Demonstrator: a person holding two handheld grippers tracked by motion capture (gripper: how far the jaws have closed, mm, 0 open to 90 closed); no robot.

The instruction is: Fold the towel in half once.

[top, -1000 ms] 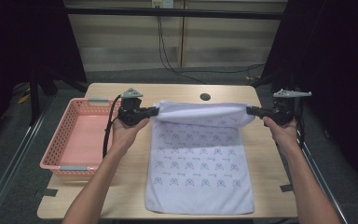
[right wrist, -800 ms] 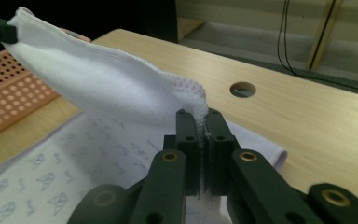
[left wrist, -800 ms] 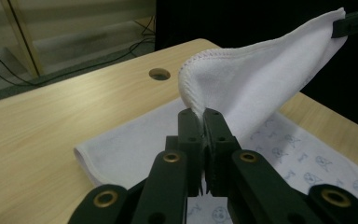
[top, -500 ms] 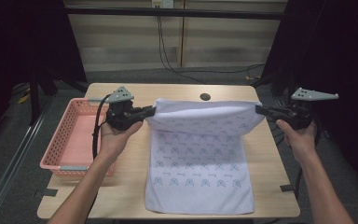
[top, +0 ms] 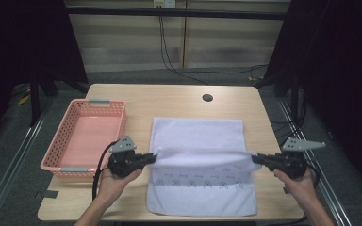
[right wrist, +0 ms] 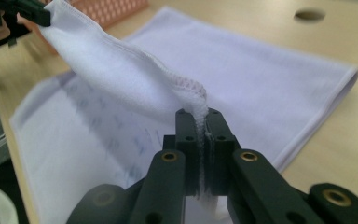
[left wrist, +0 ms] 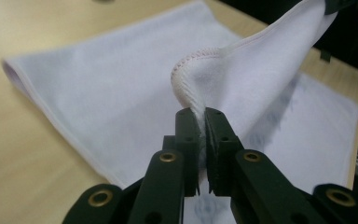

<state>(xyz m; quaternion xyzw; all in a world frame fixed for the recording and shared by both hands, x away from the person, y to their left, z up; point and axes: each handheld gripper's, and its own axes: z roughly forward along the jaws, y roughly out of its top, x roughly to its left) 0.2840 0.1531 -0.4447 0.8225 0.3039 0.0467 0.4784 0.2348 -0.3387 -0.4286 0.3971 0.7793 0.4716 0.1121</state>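
A white towel (top: 198, 134) lies flat on the wooden table (top: 169, 101), its near part showing a faint printed pattern. One edge of it is lifted and stretched between the two grippers above the towel's near half. My left gripper (top: 153, 157) is shut on the left corner of that edge, the stitched hem pinched between its jaws (left wrist: 200, 119). My right gripper (top: 255, 159) is shut on the right corner (right wrist: 198, 119). The cloth (right wrist: 121, 70) sags slightly between them.
A pink mesh basket (top: 63, 141) stands at the table's left, close beside the left hand. A round cable hole (top: 207, 98) sits near the far edge. The table's front edge runs just below the towel. Dark floor and rails surround the table.
Both grippers have come toward the person and lower, carrying the towel's held edge from the far side over its middle. The far half now lies flat as a doubled layer.
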